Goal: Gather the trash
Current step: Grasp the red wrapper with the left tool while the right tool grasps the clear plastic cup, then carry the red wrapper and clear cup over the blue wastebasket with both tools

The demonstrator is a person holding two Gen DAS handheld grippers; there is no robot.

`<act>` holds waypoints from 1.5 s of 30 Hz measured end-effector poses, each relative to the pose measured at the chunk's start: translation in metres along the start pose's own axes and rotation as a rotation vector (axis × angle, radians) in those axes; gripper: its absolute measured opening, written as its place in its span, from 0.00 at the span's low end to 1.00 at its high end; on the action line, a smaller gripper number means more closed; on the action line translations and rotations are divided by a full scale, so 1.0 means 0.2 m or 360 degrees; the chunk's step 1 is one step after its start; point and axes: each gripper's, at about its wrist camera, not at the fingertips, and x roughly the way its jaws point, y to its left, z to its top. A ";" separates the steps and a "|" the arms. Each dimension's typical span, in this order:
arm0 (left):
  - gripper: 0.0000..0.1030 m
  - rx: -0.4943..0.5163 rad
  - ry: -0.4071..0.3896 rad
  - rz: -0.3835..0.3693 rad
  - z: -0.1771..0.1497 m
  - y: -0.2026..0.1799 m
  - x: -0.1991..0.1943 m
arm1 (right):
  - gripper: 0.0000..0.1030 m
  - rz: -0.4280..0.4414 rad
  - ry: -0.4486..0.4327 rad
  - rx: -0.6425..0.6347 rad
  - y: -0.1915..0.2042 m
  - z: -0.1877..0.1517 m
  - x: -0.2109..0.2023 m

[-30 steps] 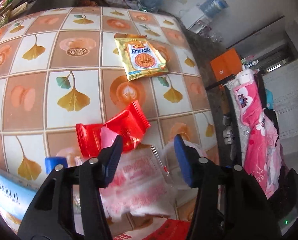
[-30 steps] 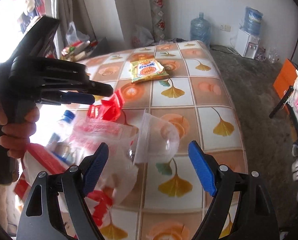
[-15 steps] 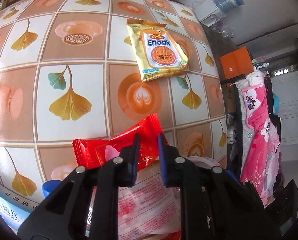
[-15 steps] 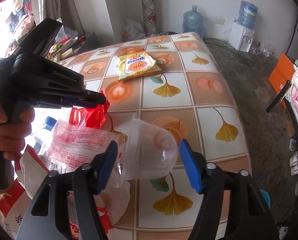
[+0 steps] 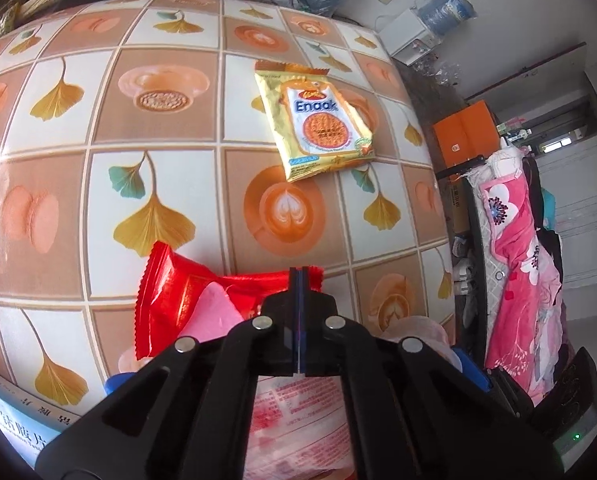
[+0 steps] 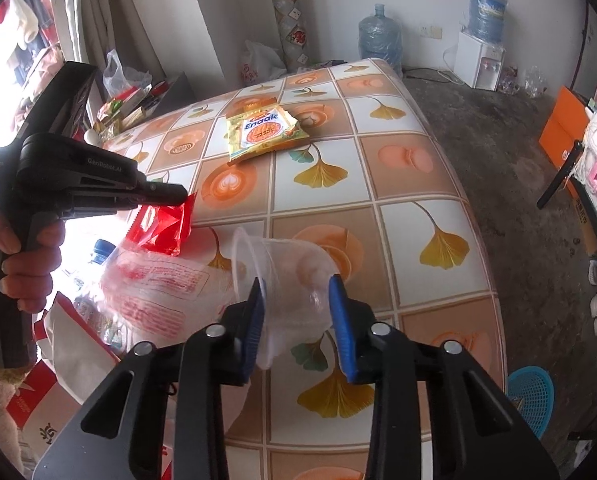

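Observation:
My left gripper [image 5: 299, 276] is shut on the edge of a red snack wrapper [image 5: 178, 300], which hangs from it just above the tiled table; it also shows in the right wrist view [image 6: 162, 224]. My right gripper [image 6: 298, 308] is shut on a clear plastic cup [image 6: 286, 268] lying on its side, its pads [image 6: 340, 320] squeezing the cup's wall. A yellow Enaak biscuit packet [image 5: 314, 120] lies flat further back on the table, also in the right wrist view [image 6: 262, 130].
A clear plastic bag with red print [image 6: 158, 284] and a blue-capped bottle [image 6: 98, 250] sit at the table's near left edge. The patterned table [image 6: 418, 200] drops to a dark floor on the right. A blue basket [image 6: 530, 396] stands on the floor.
My left gripper moved forward and closed on the red wrapper, lifting its edge. My right gripper closed in on the clear cup and now squeezes it.

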 end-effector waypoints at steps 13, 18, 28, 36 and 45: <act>0.26 0.0136 0.0102 0.0341 0.04 -0.08 0.12 | 0.23 0.0032 0.0005 0.0045 -0.06 -0.02 0.01; 0.09 0.0132 0.0089 0.0336 0.03 -0.04 0.12 | 0.18 0.0042 0.0003 0.0053 -0.08 -0.03 0.01; 0.00 0.0106 -0.0079 0.0264 0.00 -0.02 -0.08 | 0.06 0.0053 -0.0046 0.0086 -0.12 -0.05 -0.03; 0.00 0.0124 -0.0276 0.0234 -0.10 -0.04 -0.34 | 0.06 0.0061 -0.0106 0.0108 -0.13 -0.06 -0.12; 0.00 0.0269 -0.0454 0.0158 -0.34 -0.19 -0.71 | 0.06 0.0081 -0.0229 0.0097 -0.13 -0.11 -0.36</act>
